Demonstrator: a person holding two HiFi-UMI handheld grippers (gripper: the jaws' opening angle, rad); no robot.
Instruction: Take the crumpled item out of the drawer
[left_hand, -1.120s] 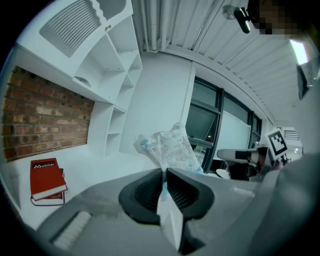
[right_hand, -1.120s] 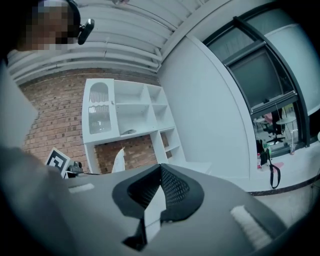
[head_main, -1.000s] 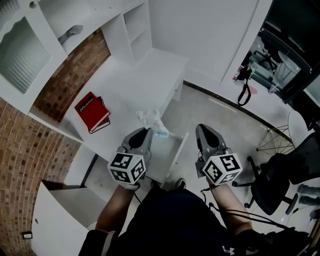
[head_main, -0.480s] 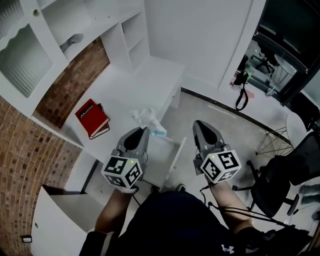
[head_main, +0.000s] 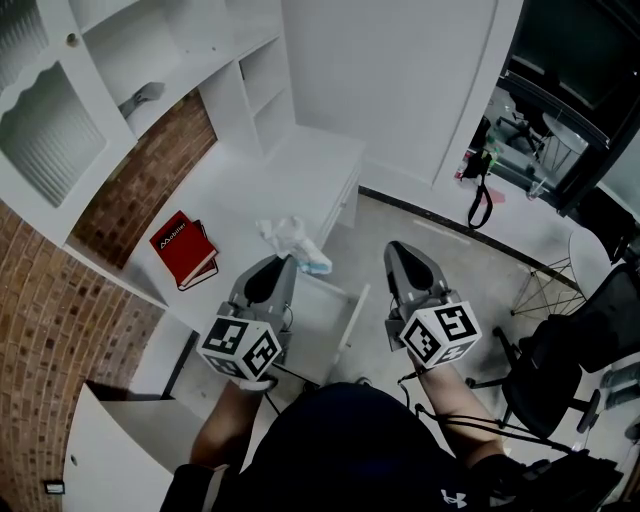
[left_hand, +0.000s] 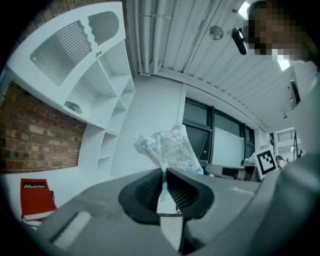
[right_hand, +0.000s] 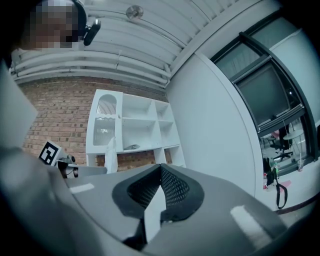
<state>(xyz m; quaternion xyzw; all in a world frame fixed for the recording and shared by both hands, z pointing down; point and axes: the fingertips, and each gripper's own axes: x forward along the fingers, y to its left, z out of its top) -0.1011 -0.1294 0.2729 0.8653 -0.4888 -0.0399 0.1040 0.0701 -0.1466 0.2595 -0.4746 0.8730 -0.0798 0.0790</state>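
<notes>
Crinkly plastic, the crumpled item (head_main: 291, 238), sits pinched tight in my left gripper (head_main: 283, 262), above the open drawer (head_main: 350, 318); my right gripper (head_main: 397, 250) is closed on nothing, so next I'd carry it away.

This looks like an office or study. At 11 o'clock a white desk surface (head_main: 290, 175) carries a red book (head_main: 183, 246) beneath built-in white shelves (head_main: 262, 75) set against a brick wall (head_main: 150, 172). A black swivel office chair (head_main: 585, 345) stands at 4 o'clock, and dark windows (head_main: 580, 40) show at 2 o'clock.
</notes>
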